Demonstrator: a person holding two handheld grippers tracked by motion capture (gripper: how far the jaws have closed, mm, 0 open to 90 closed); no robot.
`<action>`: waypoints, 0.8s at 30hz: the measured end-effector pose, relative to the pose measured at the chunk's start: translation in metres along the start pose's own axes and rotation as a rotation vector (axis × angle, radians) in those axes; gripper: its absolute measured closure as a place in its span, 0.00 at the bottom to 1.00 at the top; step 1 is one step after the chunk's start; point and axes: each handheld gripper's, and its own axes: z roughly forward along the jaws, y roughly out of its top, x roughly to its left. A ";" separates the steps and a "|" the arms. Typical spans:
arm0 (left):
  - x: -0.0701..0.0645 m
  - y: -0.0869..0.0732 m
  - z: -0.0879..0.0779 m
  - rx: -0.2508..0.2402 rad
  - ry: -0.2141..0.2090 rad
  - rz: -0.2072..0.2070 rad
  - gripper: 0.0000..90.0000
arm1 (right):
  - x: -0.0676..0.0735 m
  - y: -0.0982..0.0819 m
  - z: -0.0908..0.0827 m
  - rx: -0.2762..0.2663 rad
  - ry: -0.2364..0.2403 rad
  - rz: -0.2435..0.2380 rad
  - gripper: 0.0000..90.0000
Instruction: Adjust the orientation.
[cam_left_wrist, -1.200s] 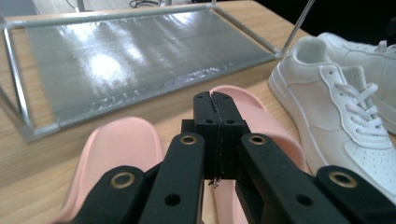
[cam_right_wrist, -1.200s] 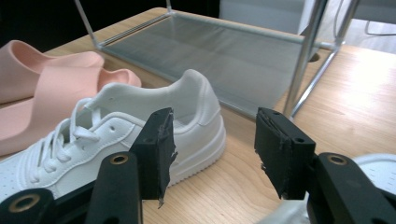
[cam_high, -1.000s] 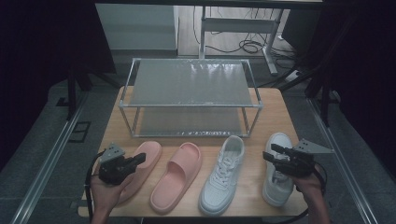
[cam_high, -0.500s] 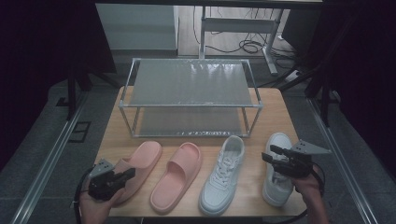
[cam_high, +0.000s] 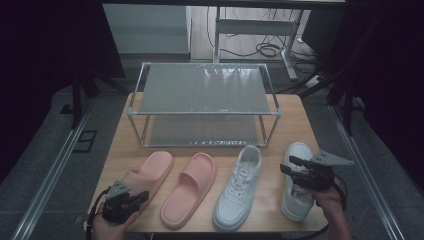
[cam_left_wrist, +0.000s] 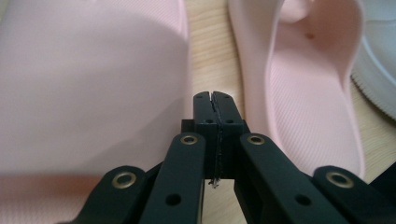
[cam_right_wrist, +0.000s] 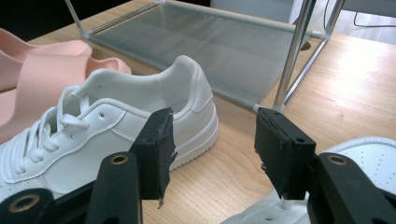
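Two pink slippers (cam_high: 150, 175) (cam_high: 192, 187) and two white sneakers (cam_high: 240, 187) (cam_high: 295, 200) lie in a row along the front of the wooden table (cam_high: 120, 150). My left gripper (cam_high: 142, 196) is low at the heel end of the left slipper, jaws shut and empty. In the left gripper view its tips (cam_left_wrist: 215, 100) point between the left slipper (cam_left_wrist: 93, 84) and the right slipper (cam_left_wrist: 308, 102). My right gripper (cam_high: 289, 166) hovers open over the right sneaker. In the right gripper view its jaws (cam_right_wrist: 215, 140) frame the gap beside the left sneaker's heel (cam_right_wrist: 187, 88).
A two-tier metal shoe rack (cam_high: 205, 90) with mesh shelves stands behind the shoes, its leg (cam_right_wrist: 292, 56) close ahead of the right gripper. Dark floor, cables and desk legs lie beyond the table's far edge.
The left gripper has sunk and drawn back toward the table's front edge, from beside the left slipper to its heel end. The right gripper has stayed put.
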 end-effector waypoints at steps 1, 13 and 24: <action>0.001 -0.002 0.000 0.003 0.004 -0.005 1.00 | 0.000 0.000 0.001 0.006 0.000 -0.004 0.53; 0.011 -0.008 -0.004 0.000 0.025 -0.027 1.00 | 0.000 -0.002 0.003 0.017 0.000 -0.011 0.53; 0.029 -0.011 -0.013 -0.016 0.062 -0.061 1.00 | 0.002 -0.002 0.004 0.027 -0.004 -0.023 0.53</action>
